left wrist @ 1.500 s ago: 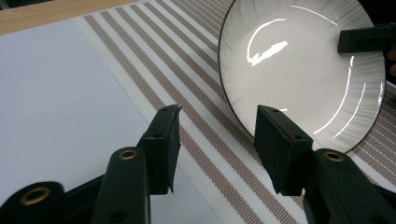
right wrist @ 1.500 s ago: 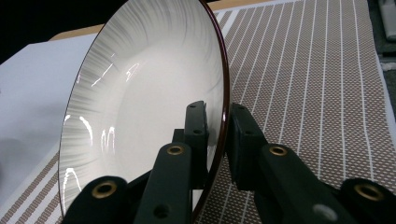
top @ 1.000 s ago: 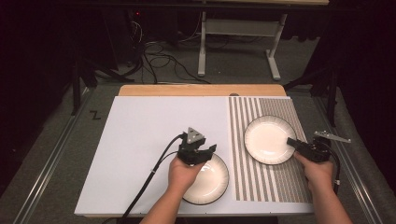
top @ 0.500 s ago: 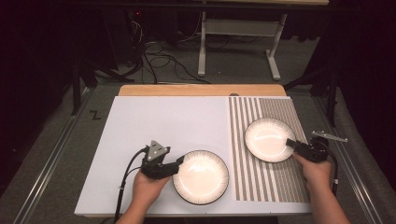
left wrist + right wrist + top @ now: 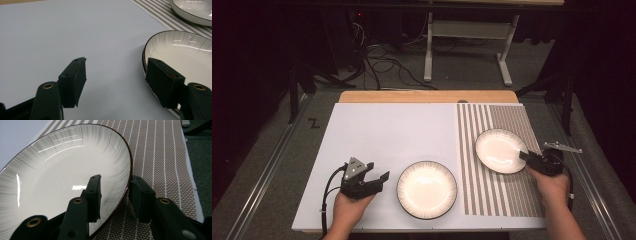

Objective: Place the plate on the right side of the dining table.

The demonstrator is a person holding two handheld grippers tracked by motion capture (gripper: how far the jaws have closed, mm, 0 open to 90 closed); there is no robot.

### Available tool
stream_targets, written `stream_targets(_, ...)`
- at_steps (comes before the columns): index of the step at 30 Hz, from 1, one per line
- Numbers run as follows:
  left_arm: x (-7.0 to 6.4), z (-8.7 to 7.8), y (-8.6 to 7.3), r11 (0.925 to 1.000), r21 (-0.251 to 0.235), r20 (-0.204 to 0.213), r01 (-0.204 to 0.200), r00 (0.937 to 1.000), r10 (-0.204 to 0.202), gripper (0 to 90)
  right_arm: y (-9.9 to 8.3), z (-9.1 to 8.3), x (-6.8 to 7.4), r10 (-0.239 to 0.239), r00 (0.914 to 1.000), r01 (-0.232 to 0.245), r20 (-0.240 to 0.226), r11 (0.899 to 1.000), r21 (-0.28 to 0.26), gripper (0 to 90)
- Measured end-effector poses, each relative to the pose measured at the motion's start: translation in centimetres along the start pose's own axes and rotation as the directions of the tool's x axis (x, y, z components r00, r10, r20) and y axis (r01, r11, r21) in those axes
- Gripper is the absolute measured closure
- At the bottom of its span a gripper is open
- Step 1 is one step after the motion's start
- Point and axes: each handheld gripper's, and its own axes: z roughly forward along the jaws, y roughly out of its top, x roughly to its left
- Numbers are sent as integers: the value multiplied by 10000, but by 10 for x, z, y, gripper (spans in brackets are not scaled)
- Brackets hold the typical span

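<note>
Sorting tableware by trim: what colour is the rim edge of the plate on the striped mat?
Dark brown, on the plate; clearest in the right gripper view.

- Two plates: one plate (image 5: 427, 189) on the plain white part of the counter (image 5: 382, 135), the other plate (image 5: 500, 151) on the striped mat (image 5: 507, 195) (both white with a dark rim).
- One striped mat.
- Two grippers: the left gripper (image 5: 379, 181) and the right gripper (image 5: 524, 156).
- Two hands, one per gripper: left hand (image 5: 349, 207), right hand (image 5: 552, 185).
</note>
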Motion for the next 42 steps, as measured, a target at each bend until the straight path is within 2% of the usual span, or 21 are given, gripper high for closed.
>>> stream_targets(5, 1, -4, -2, 9999, -152, -22, -11, 10000, 10, 284, 0, -9, 4, -202, 9998, 204, 90, 9995, -249, 573)
stream_targets(12, 4, -7, -7, 9999, -158, -155, -4, 9999, 1, 253, -3, -24, 21, -1143, 9929, 1163, 329, 9910, -670, 427)
stream_targets(16, 4, -9, -9, 9999, -143, -157, -79, 9998, 77, 230, -8, -32, 28, -1401, 9892, 1437, 439, 9851, -948, 361)
stream_targets(22, -1, -17, -10, 9995, -238, -101, -217, 9997, 215, 202, -18, -42, 40, -1507, 9878, 1544, 387, 9799, -1264, 237)
stream_targets(26, -5, -21, -10, 9992, -306, -60, -238, 9997, 237, 180, -24, -49, 55, -1859, 9820, 1890, 350, 9706, -1491, 170)
stream_targets(34, -11, -29, -10, 9981, -536, 21, -294, 9996, 296, 159, -33, -62, 102, -2416, 9701, 2320, -231, 9511, -2038, 127)
stream_targets(36, -12, -29, -10, 9977, -617, 24, -270, 9996, 272, 156, -34, -64, 116, -2672, 9632, 2553, -296, 9437, -2104, 88)
stream_targets(39, -16, -29, -9, 9972, -648, 54, -374, 9993, 378, 144, -37, -65, 137, -2725, 9610, 2560, -461, 9406, -2229, 5)
stream_targets(42, -22, -28, -9, 9966, -597, 109, -563, 9983, 570, 107, -45, -68, 156, -2810, 9569, 2574, -730, 9375, -2341, 4)
